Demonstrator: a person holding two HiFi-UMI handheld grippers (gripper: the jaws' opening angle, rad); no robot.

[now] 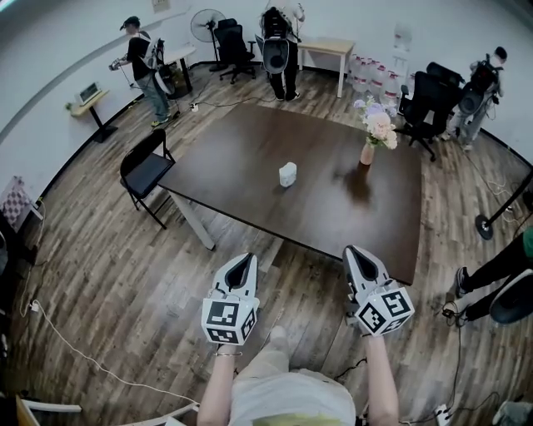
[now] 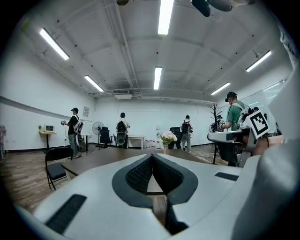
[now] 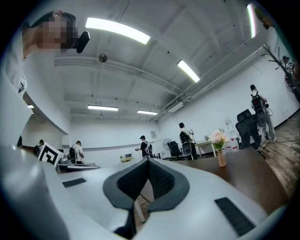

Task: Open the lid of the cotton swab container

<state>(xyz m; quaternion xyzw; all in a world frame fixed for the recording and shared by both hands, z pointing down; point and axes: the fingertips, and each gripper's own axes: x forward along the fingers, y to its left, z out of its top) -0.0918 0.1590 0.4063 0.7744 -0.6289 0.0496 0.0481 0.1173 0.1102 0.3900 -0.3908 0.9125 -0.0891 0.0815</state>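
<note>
standing well beyond left tongs (image 1: pixel 242 260) and right tongs (image 1: pixel 356 251), cotton swab container (image 1: pixel 287 174)

This is a large open room, part office and part recording lab. It has white walls, a wood-plank floor (image 1: pixel 100 274) and long strip lights (image 2: pixel 165 16) on a bare ceiling. A big dark desk (image 1: pixel 250 141) stands mid-room, with a black folding chair (image 1: pixel 146 166) off its left corner. Swivel office chairs (image 1: pixel 233 46), a standing fan (image 1: pixel 206 23), a pale side table (image 1: pixel 329 48) and water jugs (image 1: pixel 371 75) line the far wall. Several people (image 1: pixel 143 66) stand about wearing strapped-on gear.
</note>
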